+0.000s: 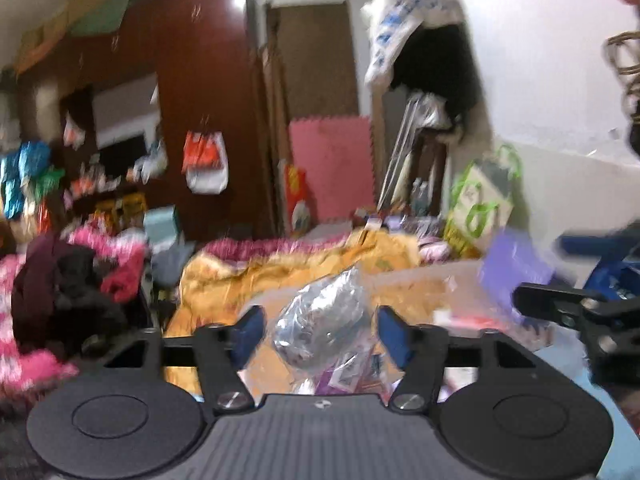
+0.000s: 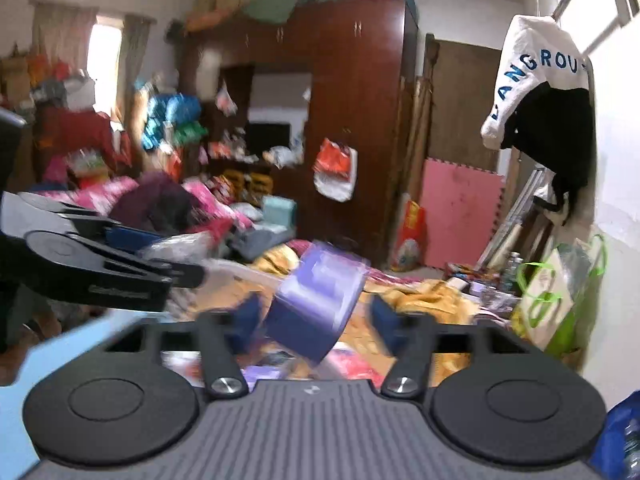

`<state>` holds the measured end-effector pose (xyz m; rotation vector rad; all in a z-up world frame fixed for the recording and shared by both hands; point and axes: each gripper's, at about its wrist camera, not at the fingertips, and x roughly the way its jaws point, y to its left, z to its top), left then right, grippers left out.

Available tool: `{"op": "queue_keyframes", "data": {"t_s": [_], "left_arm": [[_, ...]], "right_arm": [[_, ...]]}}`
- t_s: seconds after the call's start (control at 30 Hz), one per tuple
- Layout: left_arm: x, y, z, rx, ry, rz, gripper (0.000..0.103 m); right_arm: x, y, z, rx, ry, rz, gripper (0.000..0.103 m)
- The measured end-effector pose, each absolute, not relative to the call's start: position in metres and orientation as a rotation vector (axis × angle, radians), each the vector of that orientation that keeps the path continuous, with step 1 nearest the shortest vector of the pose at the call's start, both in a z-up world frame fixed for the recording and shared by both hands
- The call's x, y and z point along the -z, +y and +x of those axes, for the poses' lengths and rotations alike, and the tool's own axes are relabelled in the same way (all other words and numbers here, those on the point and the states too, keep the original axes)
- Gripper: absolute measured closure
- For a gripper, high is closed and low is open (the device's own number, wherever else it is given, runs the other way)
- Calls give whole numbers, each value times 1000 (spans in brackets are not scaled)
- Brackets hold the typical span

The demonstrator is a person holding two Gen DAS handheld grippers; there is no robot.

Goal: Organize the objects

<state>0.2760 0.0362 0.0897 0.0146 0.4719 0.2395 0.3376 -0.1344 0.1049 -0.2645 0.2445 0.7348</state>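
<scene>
The left gripper [image 1: 320, 334] has its jaws apart around a clear bag [image 1: 324, 320]; the right gripper [image 2: 314, 316] jaws seem open around a purple box [image 2: 316, 300]. Clutter covers the bed [image 1: 320, 264] at 12 o'clock; much is left.

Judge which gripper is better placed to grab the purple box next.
Right. The purple box sits between the open right gripper fingers; the left gripper frames a clear plastic bag instead.
</scene>
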Motion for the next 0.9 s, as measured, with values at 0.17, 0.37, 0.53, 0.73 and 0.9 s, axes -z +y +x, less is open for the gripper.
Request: {"op": "queue_keyframes", "data": {"t_s": [0.17, 0.37, 0.53, 0.73, 0.9], "left_arm": [[-73, 52, 272, -222, 456, -26, 16], [-82, 58, 227, -179, 359, -93, 2], [-86, 42, 210, -213, 333, 33, 0], [-84, 31, 205, -189, 402, 59, 0], [-76, 25, 207, -169, 453, 63, 0]], "right_arm": [[-100, -153, 344, -719, 236, -231, 0], [-111, -174, 322, -611, 212, -159, 0], [-102, -182, 300, -452, 251, -186, 0], [-93, -203, 295, -487, 369, -172, 0], [-86, -205, 294, -527, 388, -186, 0]]}}
